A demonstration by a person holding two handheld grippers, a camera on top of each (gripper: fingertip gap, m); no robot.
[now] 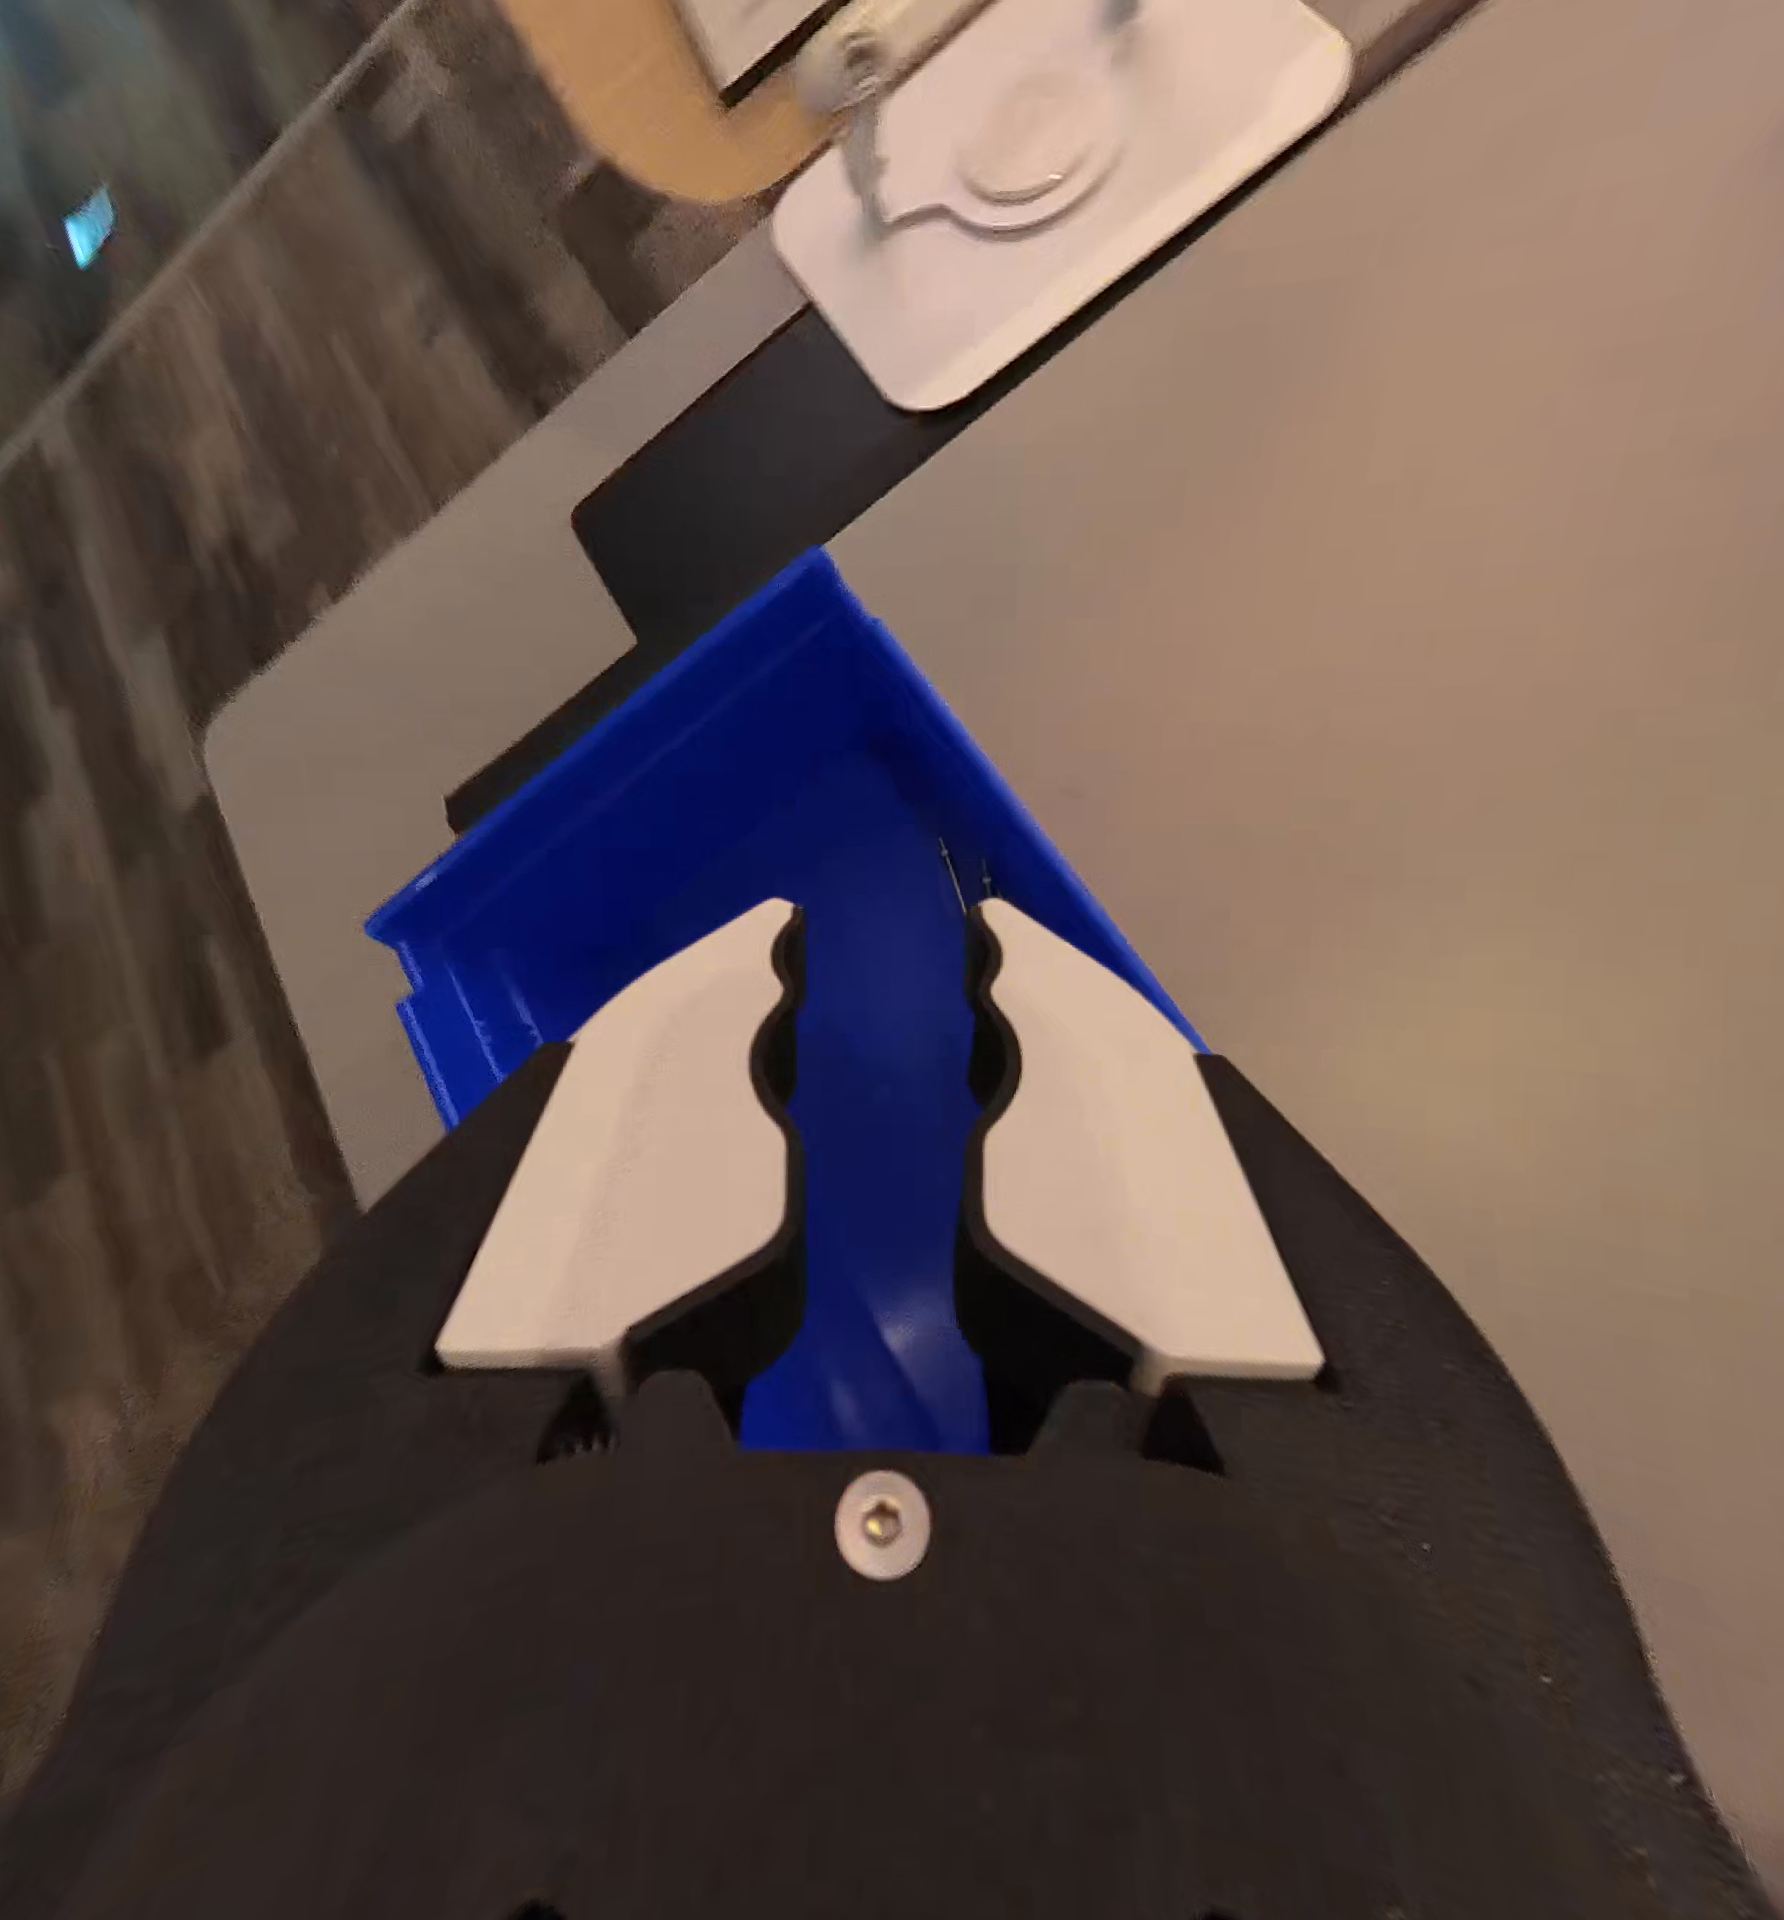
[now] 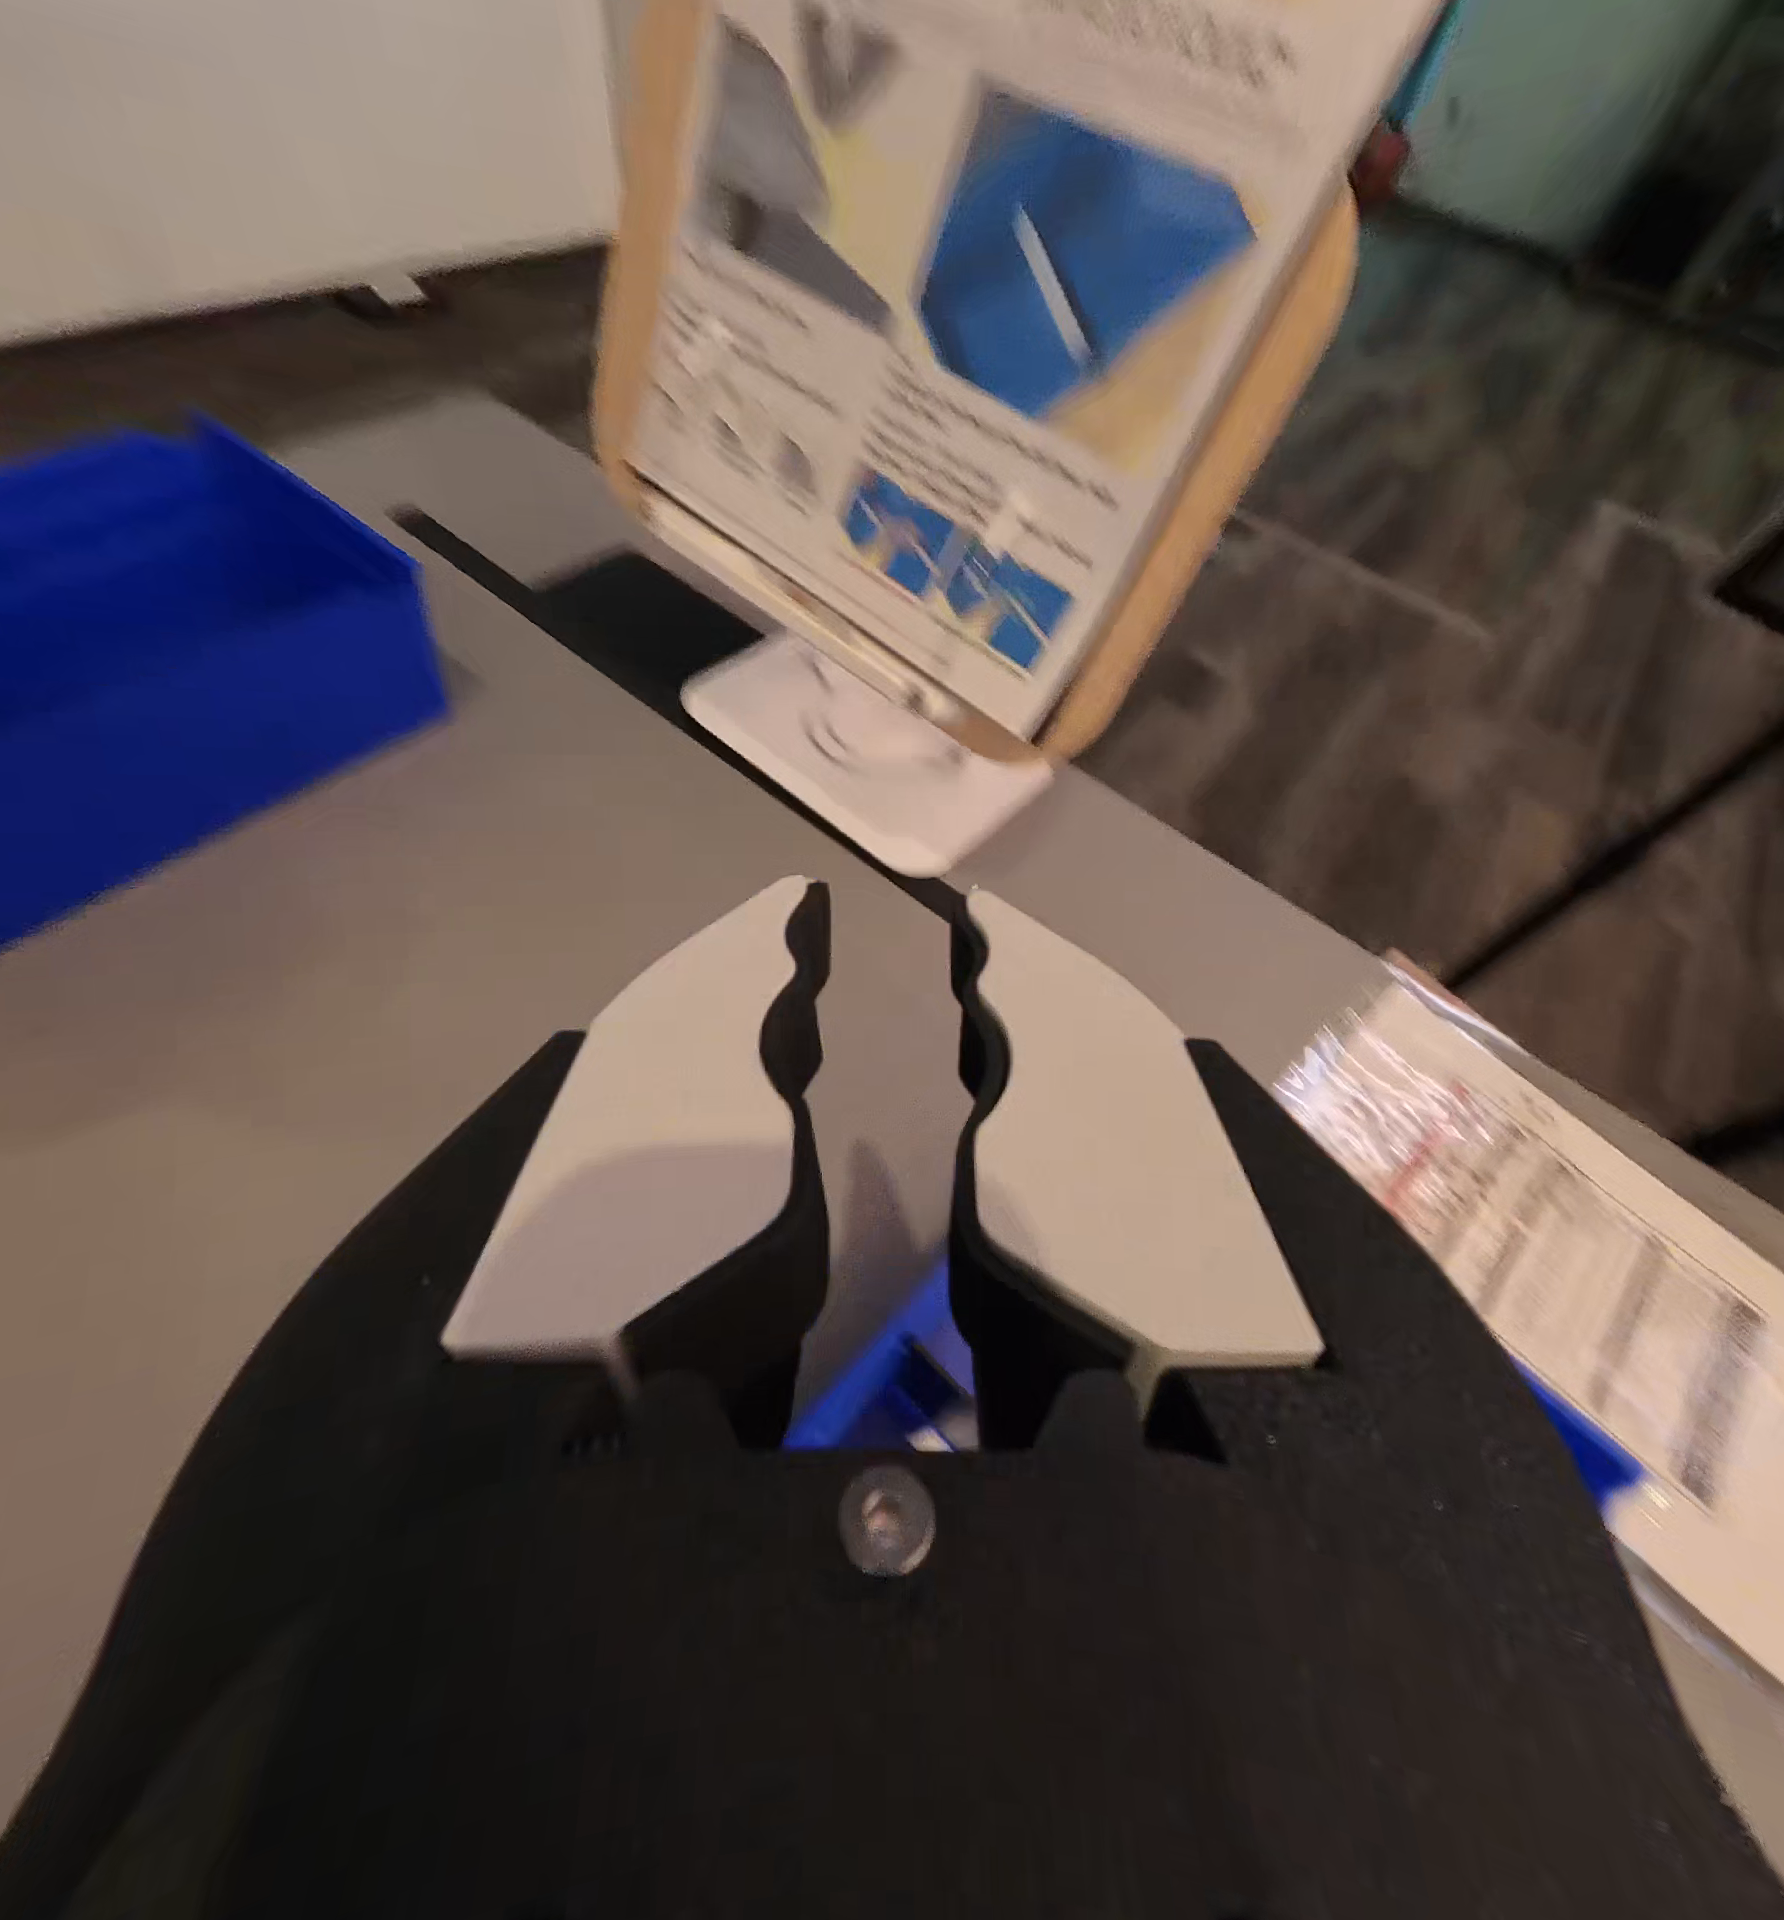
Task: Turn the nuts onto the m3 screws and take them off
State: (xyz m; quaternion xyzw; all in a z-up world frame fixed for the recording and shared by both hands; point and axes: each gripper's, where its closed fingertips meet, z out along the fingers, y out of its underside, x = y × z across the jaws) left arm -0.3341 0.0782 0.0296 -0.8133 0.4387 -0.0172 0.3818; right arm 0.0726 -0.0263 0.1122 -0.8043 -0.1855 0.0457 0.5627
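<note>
In the left wrist view, my left gripper [image 1: 883, 909] is open and empty, with its white fingers [image 1: 649, 1122] held over a blue bin [image 1: 659, 831] on the grey table [image 1: 1387, 831]. A few thin metal pieces [image 1: 955, 873] show near the bin's right wall, too small to identify. In the right wrist view, my right gripper [image 2: 888, 888] is open and empty above the table [image 2: 296, 987]. Part of a second blue bin [image 2: 883, 1382] shows under its fingers. No nuts are clearly visible in either view.
A wooden clipboard with a picture sheet [image 2: 971, 312] stands on a white base [image 2: 898, 769] at the table's far edge; the base also shows in the left wrist view [image 1: 1054, 197]. The first blue bin [image 2: 140, 665] sits left. A clear labelled bag [image 2: 1490, 1247] lies right. A black strip [image 1: 722, 520] crosses the table. About 45 centimetres separates my left fingertips from my right.
</note>
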